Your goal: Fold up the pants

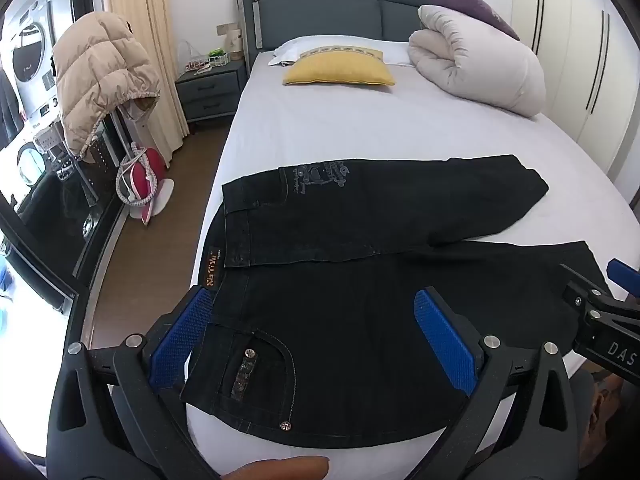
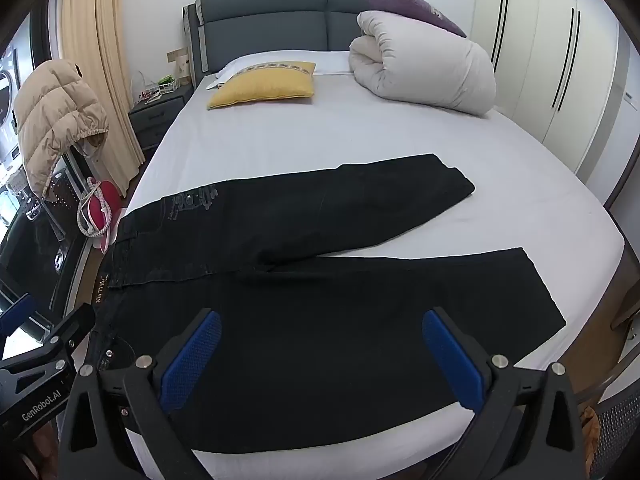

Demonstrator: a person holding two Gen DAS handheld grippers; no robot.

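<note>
Black jeans [image 1: 360, 240] lie flat on the white bed [image 1: 360, 120], waistband at the left edge, two legs spread to the right in a V. They also show in the right wrist view [image 2: 320, 288]. My left gripper [image 1: 316, 308] is open, above the near hip and back pocket [image 1: 248, 368], holding nothing. My right gripper [image 2: 320, 328] is open above the near leg, holding nothing. The right gripper also shows at the right edge of the left wrist view [image 1: 600, 312]. The left gripper shows at the left edge of the right wrist view [image 2: 44, 352].
A yellow pillow [image 1: 340, 72] and a rolled white duvet [image 1: 476, 64] lie near the grey headboard. A nightstand [image 1: 210, 90], a beige puffer jacket [image 1: 100, 76] and a red-and-white object on the floor [image 1: 140, 184] stand left of the bed. White wardrobes [image 2: 560, 60] line the right wall.
</note>
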